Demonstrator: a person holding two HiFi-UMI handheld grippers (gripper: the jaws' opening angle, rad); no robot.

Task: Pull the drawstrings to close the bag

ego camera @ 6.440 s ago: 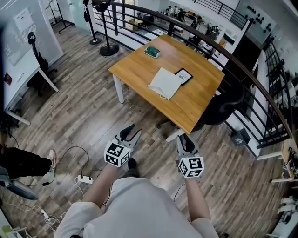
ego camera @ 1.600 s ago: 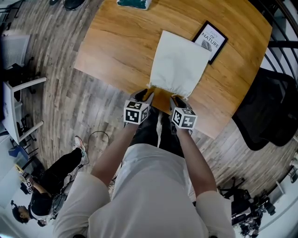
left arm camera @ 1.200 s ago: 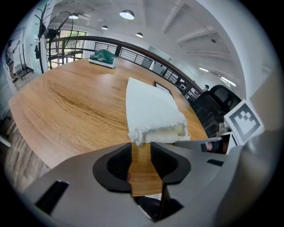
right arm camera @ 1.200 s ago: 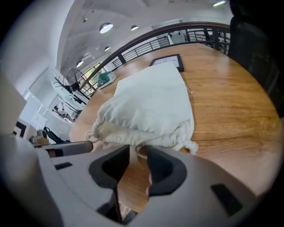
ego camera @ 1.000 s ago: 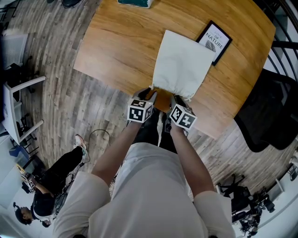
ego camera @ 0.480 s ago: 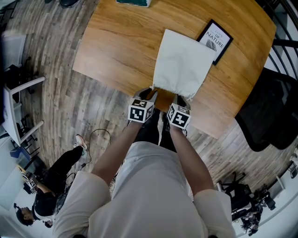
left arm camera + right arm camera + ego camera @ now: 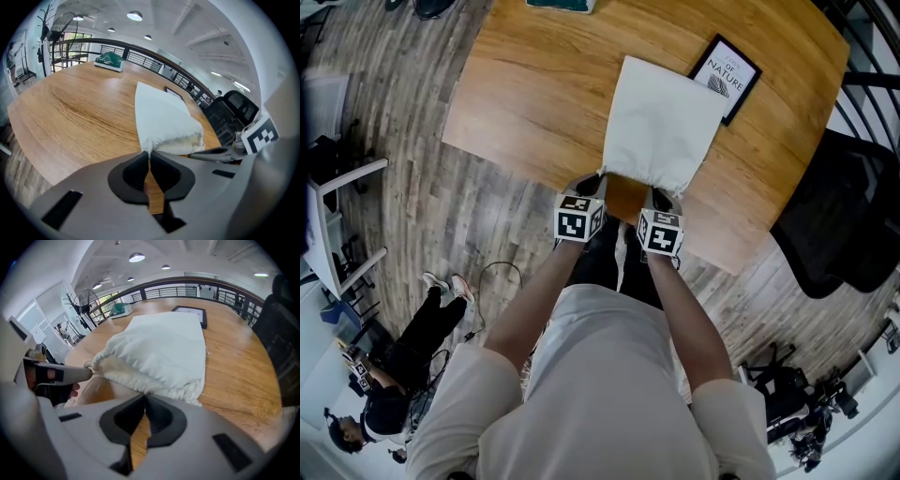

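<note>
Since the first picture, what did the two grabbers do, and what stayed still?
The person walked up to the table. The left gripper and right gripper came down to the gathered mouth of the bag, one at each corner, and their jaws have just been closing, pinching its edge. The bag and framed picture lie as before.

- Head view: from above, steeply down onto the desk (image 7: 534, 103).
- Both gripper views: low at the near edge, close up; all share the white bag (image 7: 661, 122).
</note>
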